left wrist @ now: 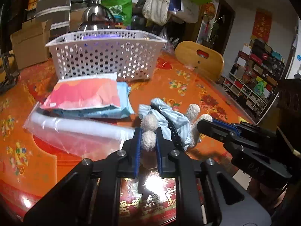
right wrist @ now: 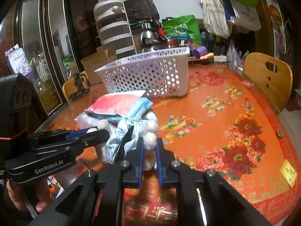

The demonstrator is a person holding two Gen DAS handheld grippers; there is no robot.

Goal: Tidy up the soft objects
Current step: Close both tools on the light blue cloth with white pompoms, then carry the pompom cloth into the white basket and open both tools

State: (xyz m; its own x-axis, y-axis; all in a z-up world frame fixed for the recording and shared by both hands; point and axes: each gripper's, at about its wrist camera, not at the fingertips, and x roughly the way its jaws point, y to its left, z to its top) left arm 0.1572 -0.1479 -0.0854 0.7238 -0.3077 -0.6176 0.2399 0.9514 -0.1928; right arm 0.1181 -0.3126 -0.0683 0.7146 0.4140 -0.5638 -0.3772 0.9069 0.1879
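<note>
From the left wrist view, the left claw (left wrist: 148, 143) is closed on a fuzzy white limb of the plush toy (left wrist: 169, 124), which hangs above the orange tabletop (left wrist: 188, 86), near the pink packet (left wrist: 84, 96) and short of the white basket (left wrist: 105, 60). From the right wrist view, the right claw (right wrist: 150, 145) pinches another white limb. Lifting both claws together at even height should keep the toy from tearing or slipping on its way to the basket.
</note>
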